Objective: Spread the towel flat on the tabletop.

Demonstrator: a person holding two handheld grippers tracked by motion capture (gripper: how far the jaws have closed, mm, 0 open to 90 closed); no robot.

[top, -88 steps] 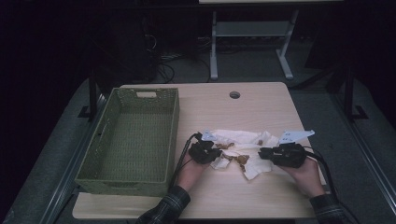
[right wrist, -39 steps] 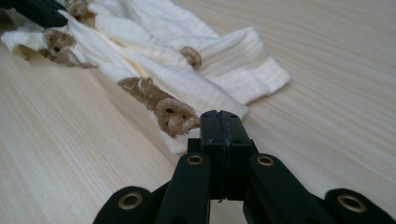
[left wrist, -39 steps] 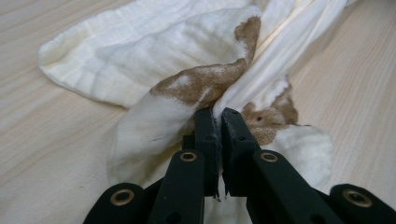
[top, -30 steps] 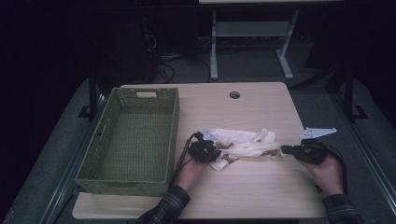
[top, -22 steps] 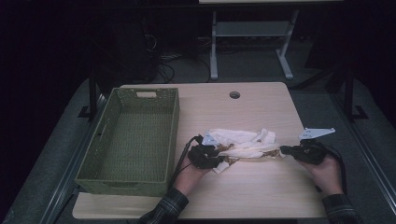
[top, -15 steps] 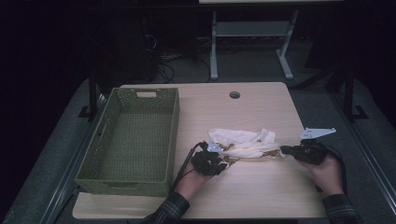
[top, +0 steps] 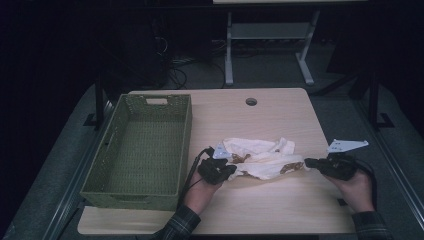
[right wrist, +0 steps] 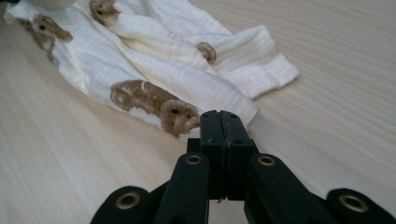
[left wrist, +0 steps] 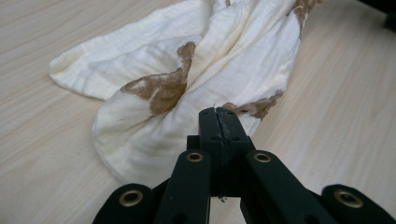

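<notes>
Pale wood table [top: 280,210] carries a cream bear-print cloth [top: 260,159] stretched between both tongs: left tongs [top: 231,171] and right tongs [top: 309,162], each clamped on an edge, likely to spread it. Beyond-left sits an empty green basket [top: 100,172].

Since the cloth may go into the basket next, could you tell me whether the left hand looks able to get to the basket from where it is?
Probably yes. The basket sits just beside the left hand, with bare table between them. Its tongs are shut at the cloth edge.
</notes>
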